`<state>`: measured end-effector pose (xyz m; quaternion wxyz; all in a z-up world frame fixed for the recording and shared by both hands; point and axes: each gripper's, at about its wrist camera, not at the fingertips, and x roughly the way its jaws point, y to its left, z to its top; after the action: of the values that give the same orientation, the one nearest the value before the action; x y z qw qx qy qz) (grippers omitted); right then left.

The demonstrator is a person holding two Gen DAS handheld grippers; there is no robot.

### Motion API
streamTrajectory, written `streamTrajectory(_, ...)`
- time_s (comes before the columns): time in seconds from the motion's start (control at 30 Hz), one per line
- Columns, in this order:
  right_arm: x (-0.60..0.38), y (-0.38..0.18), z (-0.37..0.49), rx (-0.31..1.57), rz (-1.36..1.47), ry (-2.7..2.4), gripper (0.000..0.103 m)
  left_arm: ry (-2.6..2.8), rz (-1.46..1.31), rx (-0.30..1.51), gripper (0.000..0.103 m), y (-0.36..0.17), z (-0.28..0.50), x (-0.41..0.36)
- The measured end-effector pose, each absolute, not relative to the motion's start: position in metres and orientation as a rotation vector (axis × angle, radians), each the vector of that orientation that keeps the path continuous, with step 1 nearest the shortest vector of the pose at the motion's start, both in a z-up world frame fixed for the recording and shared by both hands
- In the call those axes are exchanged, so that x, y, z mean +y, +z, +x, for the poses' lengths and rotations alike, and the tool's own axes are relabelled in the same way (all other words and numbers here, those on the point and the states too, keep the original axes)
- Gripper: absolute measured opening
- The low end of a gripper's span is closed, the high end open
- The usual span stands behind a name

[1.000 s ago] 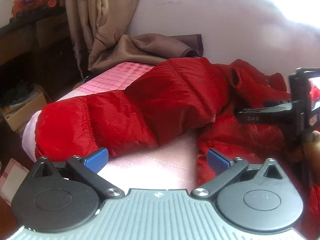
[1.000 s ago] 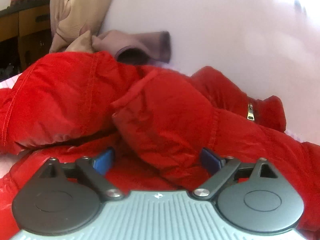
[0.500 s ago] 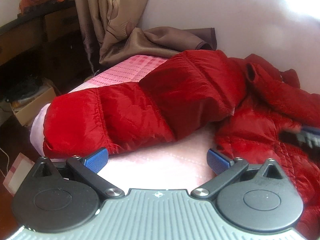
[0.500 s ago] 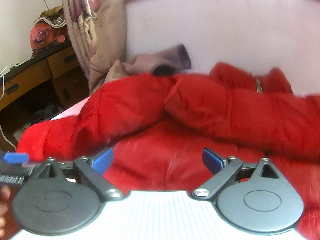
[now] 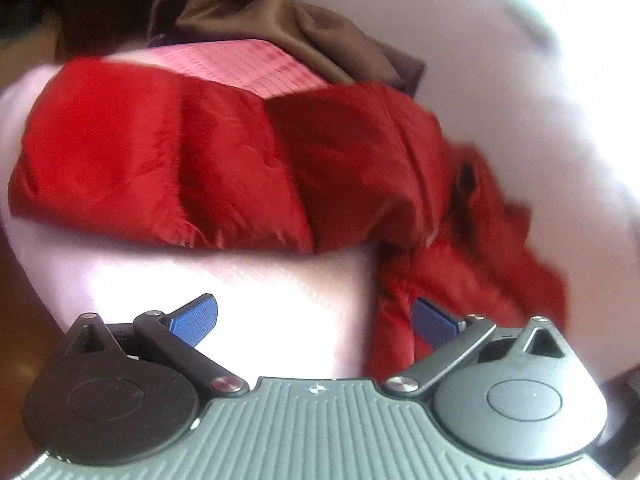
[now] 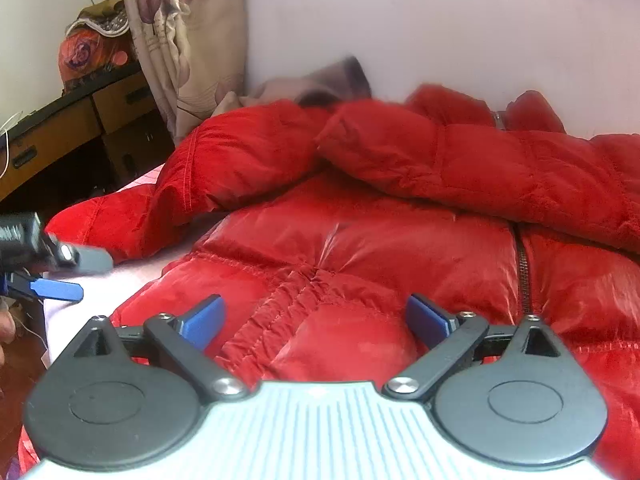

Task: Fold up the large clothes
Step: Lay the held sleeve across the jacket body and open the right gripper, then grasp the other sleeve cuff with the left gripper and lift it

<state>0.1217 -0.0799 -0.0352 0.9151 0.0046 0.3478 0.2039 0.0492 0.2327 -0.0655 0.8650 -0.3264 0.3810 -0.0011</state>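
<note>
Our right gripper (image 6: 316,322) hung low over the red puffer jacket (image 6: 360,248), its blue-padded fingers (image 6: 200,322) spread wide with nothing between them, the quilted front panel directly beneath. Our left gripper (image 5: 314,320) stood equally wide and empty — one pad over bare pink bedsheet (image 5: 248,288), the other just beside the jacket's crumpled edge. The jacket lay spread across the bed, its zipper (image 6: 521,264) running down the front and both sleeves crossed over the chest. From the left wrist, one sleeve (image 5: 180,160) stretched across the sheet toward the bed's edge. From the right wrist, the left gripper showed at the frame's left edge, beside that sleeve's cuff. Farther back, a brown cloth (image 5: 304,28) lay bunched against the pale wall (image 6: 440,32), a patterned curtain (image 6: 172,40) hung beside it, and a wooden dresser (image 6: 60,128) stood beyond the bed — the left view blurred throughout.
</note>
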Motion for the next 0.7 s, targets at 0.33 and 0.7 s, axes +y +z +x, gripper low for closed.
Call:
streamTrajectory(0.33,-0.081,-0.038,0.118,0.709,0.011,0.413,0.099,0.054,-0.905,0.687,0.098,-0.075,0.028,0.271)
streamTrajectory(0.7,-0.081,-0.041,0.116,0.704,0.018,0.402,0.101,0.089,-0.945,0.631,0.093,-0.075,0.02,0.306)
